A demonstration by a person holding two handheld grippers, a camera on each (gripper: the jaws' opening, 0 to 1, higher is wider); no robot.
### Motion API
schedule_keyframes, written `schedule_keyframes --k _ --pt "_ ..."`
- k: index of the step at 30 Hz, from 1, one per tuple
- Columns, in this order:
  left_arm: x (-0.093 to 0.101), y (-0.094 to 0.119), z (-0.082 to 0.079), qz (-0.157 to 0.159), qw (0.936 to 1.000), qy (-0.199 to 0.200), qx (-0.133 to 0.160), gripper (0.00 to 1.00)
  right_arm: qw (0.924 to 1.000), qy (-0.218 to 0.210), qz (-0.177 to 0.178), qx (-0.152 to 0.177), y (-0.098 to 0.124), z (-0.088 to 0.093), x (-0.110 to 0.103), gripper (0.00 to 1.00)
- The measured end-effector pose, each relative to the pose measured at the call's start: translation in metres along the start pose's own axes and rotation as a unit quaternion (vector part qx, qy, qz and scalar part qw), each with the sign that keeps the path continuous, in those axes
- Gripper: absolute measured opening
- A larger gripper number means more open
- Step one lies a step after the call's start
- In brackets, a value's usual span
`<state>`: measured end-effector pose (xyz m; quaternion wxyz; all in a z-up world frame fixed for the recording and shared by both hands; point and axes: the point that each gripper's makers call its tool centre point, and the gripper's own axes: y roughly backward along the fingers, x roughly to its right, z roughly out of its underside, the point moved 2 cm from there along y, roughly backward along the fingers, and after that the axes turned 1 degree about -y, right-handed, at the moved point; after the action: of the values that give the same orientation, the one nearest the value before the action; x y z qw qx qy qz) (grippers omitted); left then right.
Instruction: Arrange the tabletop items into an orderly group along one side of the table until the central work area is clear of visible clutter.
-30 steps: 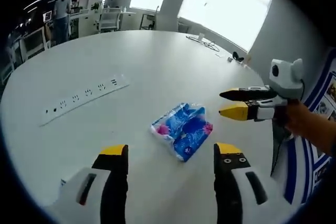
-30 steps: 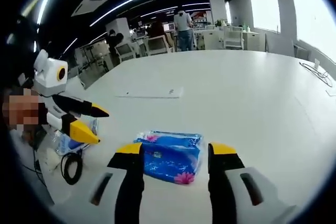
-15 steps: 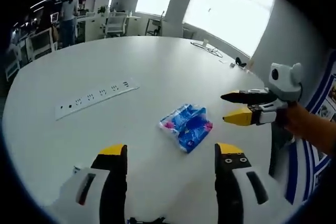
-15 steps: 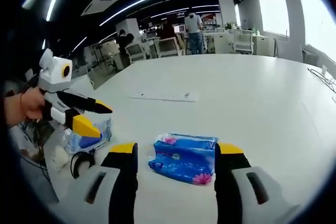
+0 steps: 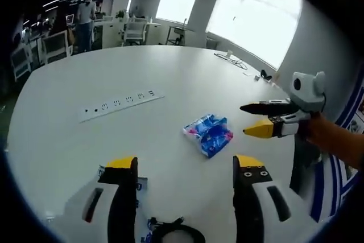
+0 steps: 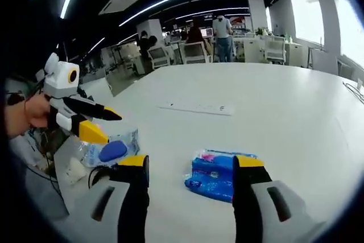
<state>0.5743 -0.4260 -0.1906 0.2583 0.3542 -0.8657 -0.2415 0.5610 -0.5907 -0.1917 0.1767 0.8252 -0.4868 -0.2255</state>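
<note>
left gripper [image 5: 178,166] jaws apart, empty | right gripper [image 6: 191,163] jaws apart, empty | clear bag [image 6: 111,147] holds blue item

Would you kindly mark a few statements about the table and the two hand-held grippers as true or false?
1. The blue packet lies on the white table, held by no gripper. True.
2. The left hand-held gripper is shut on the packet. False: its jaws stand open and empty, short of the packet.
3. A white power strip lies flat on the table beyond the packet. True.
4. The right hand-held gripper holds the power strip. False: its jaws are open and empty, with the packet lying by the right-hand jaw.
5. A black cable lies near the table edge by the left gripper. True.
</note>
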Motion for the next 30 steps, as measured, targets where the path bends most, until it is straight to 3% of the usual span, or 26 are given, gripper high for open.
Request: schedule_keyframes --k 16,30 --pt "-0.021 0.058 0.019 -0.036 0.9986 0.031 0.025 0.68 0.9989 0.020 -0.042 -0.001 -0.004 -0.005 -0.047 0.57" --pt "-0.028 0.092 0.063 -0.063 0.9963 0.056 0.020 0.68 0.9958 0.028 -0.085 -0.021 -0.016 0.016 -0.092 0.56"
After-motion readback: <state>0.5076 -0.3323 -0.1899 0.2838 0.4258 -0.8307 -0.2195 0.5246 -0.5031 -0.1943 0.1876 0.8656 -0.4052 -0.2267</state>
